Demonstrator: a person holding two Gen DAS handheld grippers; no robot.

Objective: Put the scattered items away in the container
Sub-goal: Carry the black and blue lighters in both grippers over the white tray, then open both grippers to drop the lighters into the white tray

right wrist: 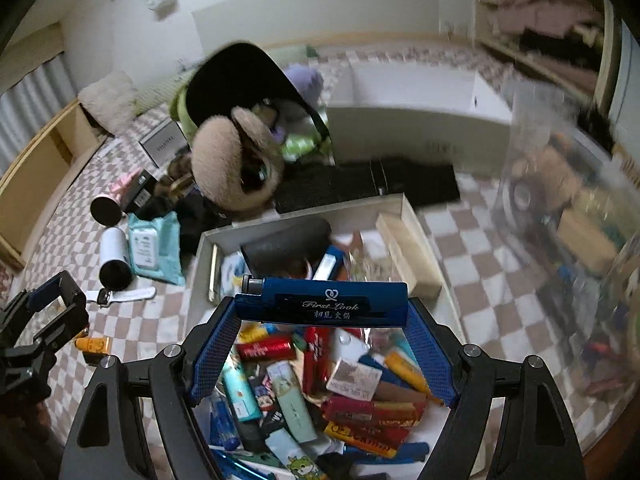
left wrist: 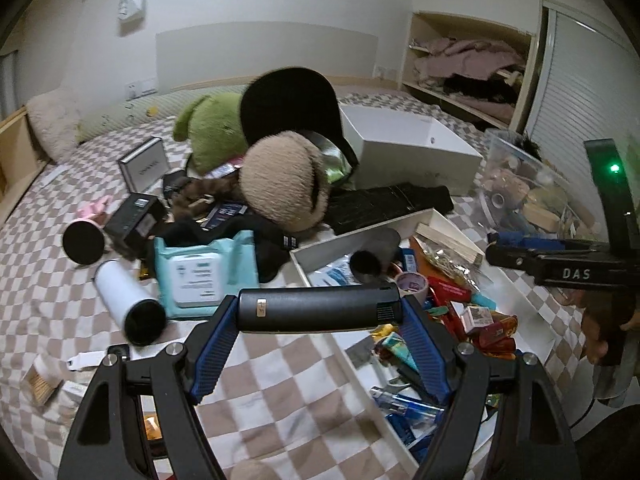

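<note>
Left gripper (left wrist: 320,314) pinches a black tube (left wrist: 320,308) crosswise between its pads, above the bedspread (left wrist: 280,392), the tray's rim (left wrist: 348,232) off at two o'clock. Right gripper (right wrist: 322,306) clamps a blue lighter (right wrist: 324,304) sideways, hanging directly above the packed tray (right wrist: 200,264), snacks at six o'clock.

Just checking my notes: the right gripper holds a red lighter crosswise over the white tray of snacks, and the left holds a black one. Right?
Not quite. The right gripper holds a blue lighter, not red, as the right wrist view shows. It is over the white tray, and the left gripper holds a black lighter.
</note>
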